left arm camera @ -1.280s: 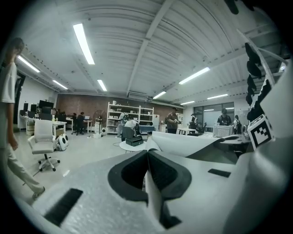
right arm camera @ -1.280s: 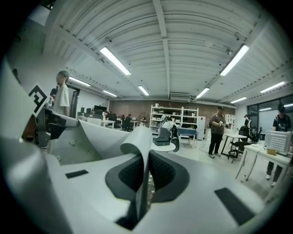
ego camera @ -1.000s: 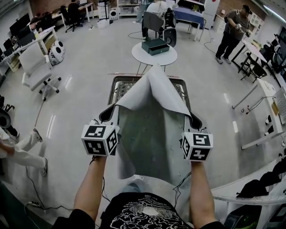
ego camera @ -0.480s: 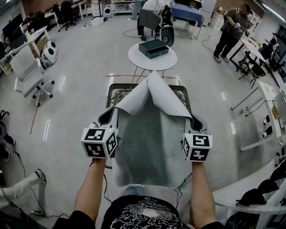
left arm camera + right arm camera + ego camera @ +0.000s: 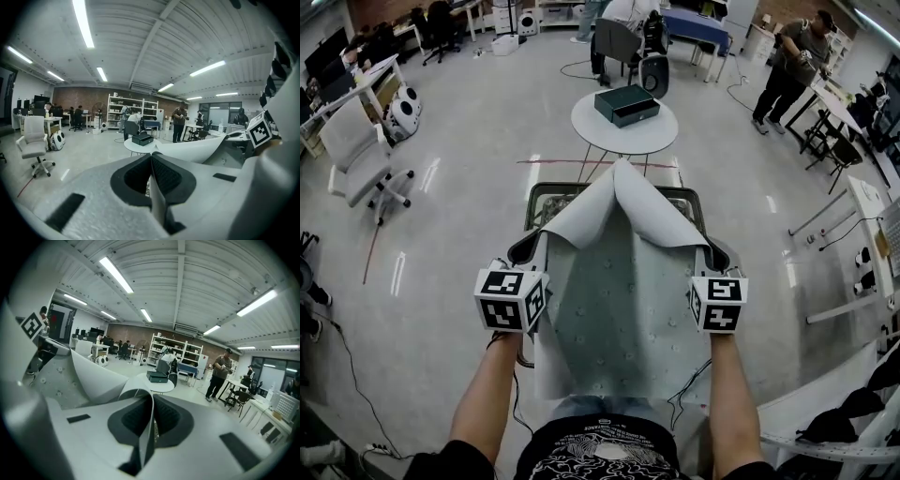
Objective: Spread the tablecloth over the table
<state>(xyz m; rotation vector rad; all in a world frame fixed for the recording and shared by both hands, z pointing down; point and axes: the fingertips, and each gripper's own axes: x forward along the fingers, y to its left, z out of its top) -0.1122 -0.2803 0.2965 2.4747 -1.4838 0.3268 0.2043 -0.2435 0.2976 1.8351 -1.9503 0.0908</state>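
Note:
A pale grey-green tablecloth (image 5: 614, 300) with small flowers lies along a narrow metal-framed table (image 5: 542, 193). Its far end is folded back towards me, plain underside up, and rises to a peak (image 5: 623, 173). My left gripper (image 5: 531, 247) is shut on the cloth's left edge, and the right gripper (image 5: 716, 251) is shut on its right edge. The left gripper view shows the jaws (image 5: 151, 155) pinching a thin fold of cloth (image 5: 158, 206). The right gripper (image 5: 152, 397) pinches cloth (image 5: 89, 376) the same way. The near edge hangs down in front of me.
Just beyond the table stands a round white table (image 5: 623, 131) with a dark box (image 5: 626, 105) on it. A white office chair (image 5: 361, 155) is at the left and white desks (image 5: 862, 202) at the right. A person (image 5: 787, 61) stands at the back right.
Both grippers have come back towards me and a little lower, still shut on the cloth. More of the patterned cloth now lies over the table and the near edge hangs lower.

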